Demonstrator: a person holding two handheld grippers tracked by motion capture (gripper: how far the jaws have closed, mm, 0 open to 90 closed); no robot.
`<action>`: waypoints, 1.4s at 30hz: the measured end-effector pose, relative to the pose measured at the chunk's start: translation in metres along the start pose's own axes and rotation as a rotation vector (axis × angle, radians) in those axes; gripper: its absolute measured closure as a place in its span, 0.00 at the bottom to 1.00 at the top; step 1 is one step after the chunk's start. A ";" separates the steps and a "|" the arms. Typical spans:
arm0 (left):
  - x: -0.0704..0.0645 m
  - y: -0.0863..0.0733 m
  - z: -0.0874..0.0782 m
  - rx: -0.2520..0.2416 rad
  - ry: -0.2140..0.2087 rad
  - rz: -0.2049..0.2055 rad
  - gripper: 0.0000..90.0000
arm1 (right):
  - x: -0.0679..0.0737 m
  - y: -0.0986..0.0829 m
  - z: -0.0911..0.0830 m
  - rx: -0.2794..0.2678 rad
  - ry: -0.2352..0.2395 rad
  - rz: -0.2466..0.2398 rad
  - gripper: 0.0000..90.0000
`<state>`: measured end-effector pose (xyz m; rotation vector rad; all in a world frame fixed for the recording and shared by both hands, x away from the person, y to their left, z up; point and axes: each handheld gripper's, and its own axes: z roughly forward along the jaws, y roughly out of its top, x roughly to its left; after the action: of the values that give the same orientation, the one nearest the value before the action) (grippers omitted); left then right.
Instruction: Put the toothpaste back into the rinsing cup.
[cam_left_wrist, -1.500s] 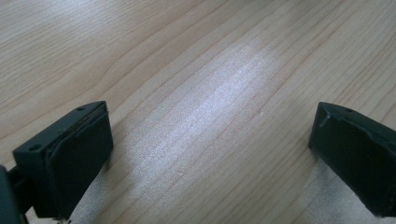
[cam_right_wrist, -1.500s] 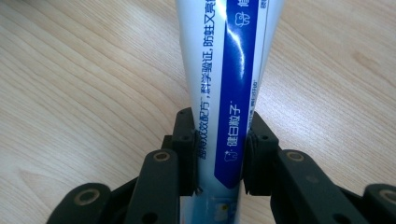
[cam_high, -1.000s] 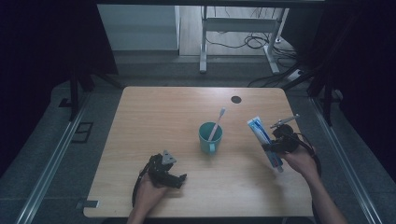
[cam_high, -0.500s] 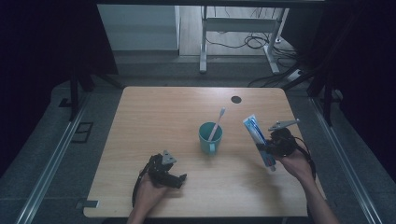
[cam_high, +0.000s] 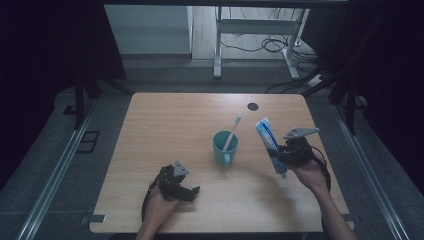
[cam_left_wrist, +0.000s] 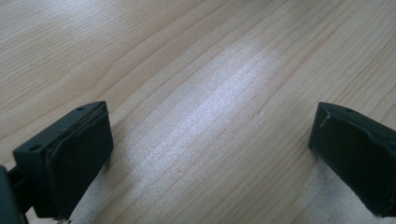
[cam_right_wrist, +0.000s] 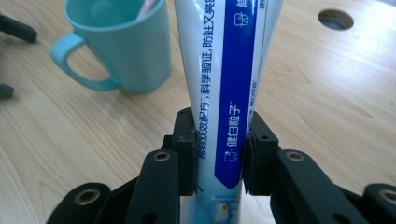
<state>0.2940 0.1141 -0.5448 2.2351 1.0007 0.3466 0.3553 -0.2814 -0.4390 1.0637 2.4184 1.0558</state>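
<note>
The right tongs are clamping the lower body of a white-and-blue plastic toothpaste tube, its two black jaws closed in on either side of the printed tube so that it is standing up from the grip and leaning toward the cup; in the high view the same right tongs are carrying the tube above the light wooden table, just to the right of the teal ceramic mug, which suggests the tube is being held by its lower end so that its far end can be steered over the mug's rim (the grip low down is leaving most of its length free to go in). The mug is standing upright near the table's middle with its handle toward the person, and it is already holding a slim pale toothbrush that is leaning against the rim and sticking out up and to the right; nothing else can be made out inside it. The left tongs are resting idle on the near left part of the table, well apart from the mug; in the left gripper view its jaws are standing wide apart with bare wood between them, gripping nothing, presumably parked out of the way while the other hand works.
</note>
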 end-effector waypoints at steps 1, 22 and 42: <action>0.000 0.000 0.000 0.000 0.000 0.000 0.00 | 0.001 0.001 0.000 -0.009 -0.002 -0.001 0.78; 0.000 0.000 0.000 -0.001 0.001 0.005 0.00 | 0.021 0.028 0.002 -0.132 0.022 -0.036 0.78; 0.000 0.000 0.000 0.000 0.001 0.004 0.00 | 0.034 0.058 0.012 -0.199 0.067 -0.028 0.78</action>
<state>0.2944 0.1143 -0.5447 2.2380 0.9963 0.3490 0.3677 -0.2238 -0.4041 0.9395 2.3123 1.3102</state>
